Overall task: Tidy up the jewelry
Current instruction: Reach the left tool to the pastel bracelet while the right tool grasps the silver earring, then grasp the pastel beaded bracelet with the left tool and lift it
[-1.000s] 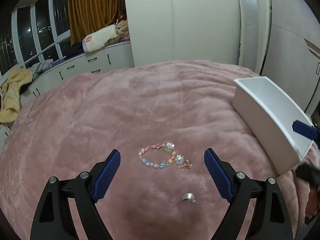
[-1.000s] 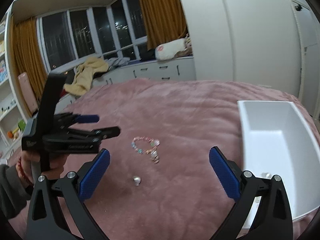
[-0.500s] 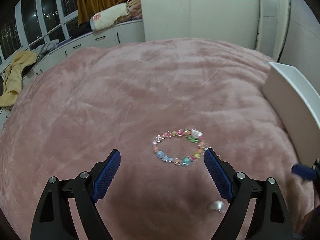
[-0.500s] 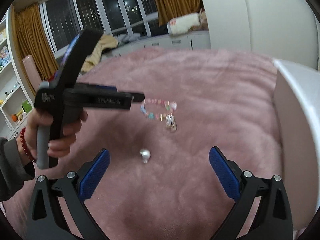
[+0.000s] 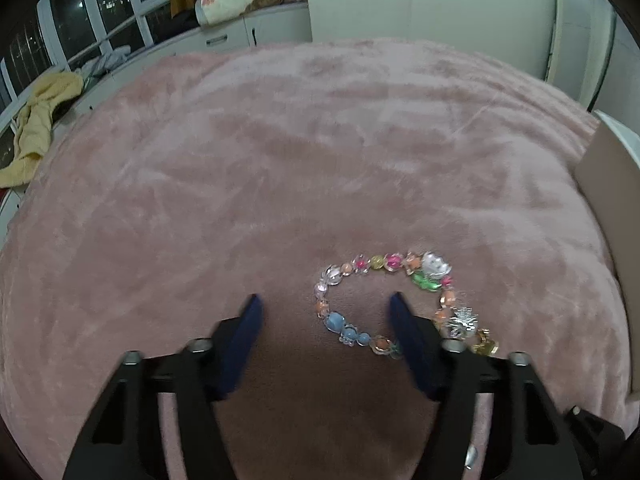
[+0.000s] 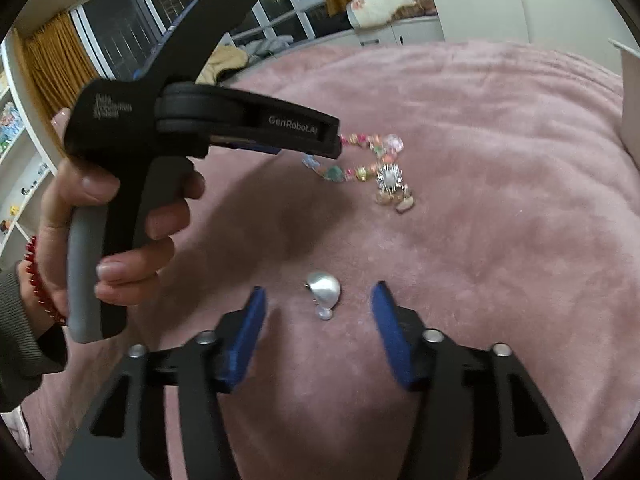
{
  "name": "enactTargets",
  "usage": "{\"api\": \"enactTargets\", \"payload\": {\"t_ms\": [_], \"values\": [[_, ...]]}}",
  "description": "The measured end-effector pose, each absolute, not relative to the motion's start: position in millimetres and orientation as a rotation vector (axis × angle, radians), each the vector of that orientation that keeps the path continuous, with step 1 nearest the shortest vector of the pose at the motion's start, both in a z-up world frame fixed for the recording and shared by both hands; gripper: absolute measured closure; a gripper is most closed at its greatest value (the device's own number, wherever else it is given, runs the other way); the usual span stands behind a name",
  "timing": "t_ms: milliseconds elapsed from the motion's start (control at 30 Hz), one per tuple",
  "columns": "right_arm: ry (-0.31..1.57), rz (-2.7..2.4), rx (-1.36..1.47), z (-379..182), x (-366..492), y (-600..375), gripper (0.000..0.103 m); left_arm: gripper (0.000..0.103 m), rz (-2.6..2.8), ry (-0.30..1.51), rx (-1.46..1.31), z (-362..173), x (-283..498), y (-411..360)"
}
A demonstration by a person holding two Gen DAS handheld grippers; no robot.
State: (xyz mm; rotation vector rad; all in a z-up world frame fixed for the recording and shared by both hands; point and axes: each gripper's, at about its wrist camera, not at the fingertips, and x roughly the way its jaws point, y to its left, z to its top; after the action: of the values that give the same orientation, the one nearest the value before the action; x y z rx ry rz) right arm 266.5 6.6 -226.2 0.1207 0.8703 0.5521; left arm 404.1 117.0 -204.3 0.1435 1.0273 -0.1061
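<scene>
A bracelet of coloured beads (image 5: 360, 304) lies on the pink blanket, with a silver brooch (image 5: 462, 322) and a gold piece (image 5: 486, 346) at its right end. My left gripper (image 5: 324, 312) is open and low over the bracelet's left part, its right finger over the lower beads. A silver drop-shaped earring (image 6: 324, 290) lies between the fingers of my right gripper (image 6: 318, 306), which is open and close above it. The right wrist view also shows the bracelet (image 6: 360, 156), the brooch (image 6: 388, 178) and the left gripper's body above them.
The pink blanket (image 5: 280, 160) covers the whole bed. A white box (image 5: 612, 184) stands at the right edge. A yellow towel (image 5: 36, 120) lies on the window bench at far left. White cabinets stand behind.
Both grippers have moved forward and down and narrowed their opening. The left one now straddles the bracelet's left part; the right one now straddles the silver earring.
</scene>
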Motion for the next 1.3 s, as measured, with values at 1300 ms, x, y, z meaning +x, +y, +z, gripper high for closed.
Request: {"api": "enactTargets", "payload": {"t_ms": [1300], "values": [[0.725, 0.453, 0.116, -127, 198, -68, 0.092, 0.089, -0.197, 0.859, 0.153, -86, 328, 101]]}}
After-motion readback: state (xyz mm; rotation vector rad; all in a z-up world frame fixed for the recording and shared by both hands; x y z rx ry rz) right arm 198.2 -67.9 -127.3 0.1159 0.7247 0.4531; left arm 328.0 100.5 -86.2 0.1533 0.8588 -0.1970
